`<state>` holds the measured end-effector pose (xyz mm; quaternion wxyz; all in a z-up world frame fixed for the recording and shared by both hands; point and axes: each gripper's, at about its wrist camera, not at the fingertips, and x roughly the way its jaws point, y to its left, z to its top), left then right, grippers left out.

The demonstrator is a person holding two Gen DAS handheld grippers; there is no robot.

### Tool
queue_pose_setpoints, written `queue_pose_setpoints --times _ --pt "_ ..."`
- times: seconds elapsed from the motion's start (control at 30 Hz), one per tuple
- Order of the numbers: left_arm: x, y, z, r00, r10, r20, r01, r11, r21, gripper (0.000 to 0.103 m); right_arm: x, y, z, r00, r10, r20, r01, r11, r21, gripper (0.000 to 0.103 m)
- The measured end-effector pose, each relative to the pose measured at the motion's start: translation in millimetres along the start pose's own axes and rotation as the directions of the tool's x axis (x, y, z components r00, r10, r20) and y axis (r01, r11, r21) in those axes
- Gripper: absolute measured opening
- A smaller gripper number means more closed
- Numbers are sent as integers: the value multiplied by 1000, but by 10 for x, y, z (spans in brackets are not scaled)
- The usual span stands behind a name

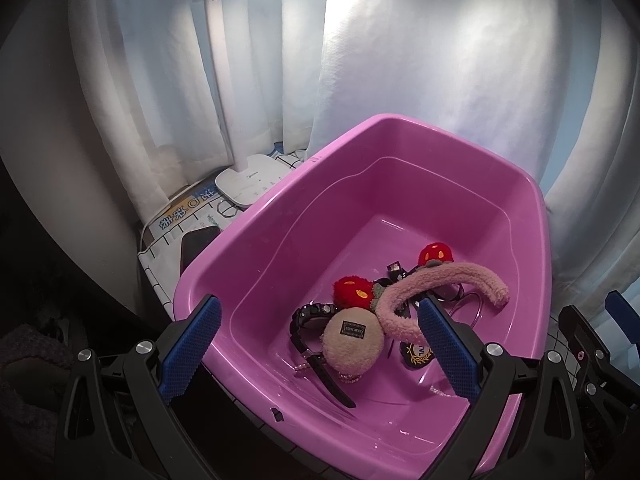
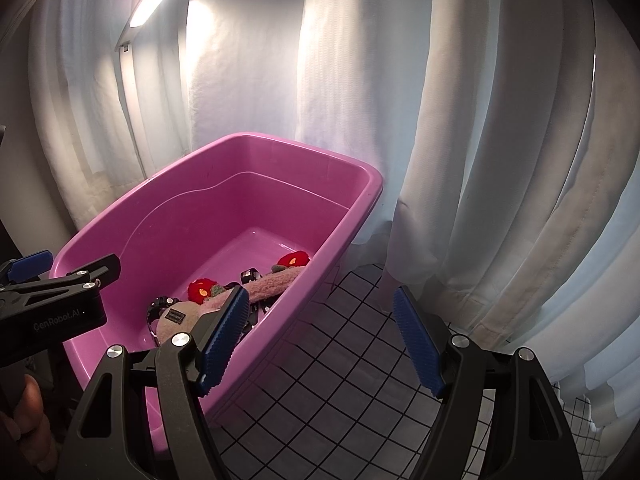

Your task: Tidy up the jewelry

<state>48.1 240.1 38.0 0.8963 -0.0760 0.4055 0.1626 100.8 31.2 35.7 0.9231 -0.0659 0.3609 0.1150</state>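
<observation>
1. White pleated curtains (image 2: 500, 160) are hanging behind everything, and a white desk lamp (image 1: 252, 184) is sitting left of the glossy pink plastic tub (image 1: 280, 216).
2. A fuzzy pink headband with red pompoms (image 1: 440, 280) is lying in the tub on a black watch (image 1: 308, 320).
3. Left gripper (image 1: 320, 348) is hovering wide open over that pile; right gripper (image 2: 320, 340) is gaping wide over the tub's edge and the checkered surface (image 2: 360, 380).

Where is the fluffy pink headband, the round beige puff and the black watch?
pink headband (image 1: 472, 274), left wrist view, top of its fuzzy arch
beige puff (image 1: 352, 340), left wrist view, middle, below its label
black watch (image 1: 316, 312), left wrist view, its case
</observation>
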Motion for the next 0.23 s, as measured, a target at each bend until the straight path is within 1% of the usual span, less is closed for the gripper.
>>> queue_pose_setpoints --times 0.1,0.23 --pt "9 11 11 1000 -12 -16 12 1000 -17 97 8 -4 -11 1000 -1 0 1 1000 1 71" --pt "-3 13 11 1000 1 -12 -1 1000 -17 97 19 -5 -17 1000 -2 -1 2 1000 2 71"
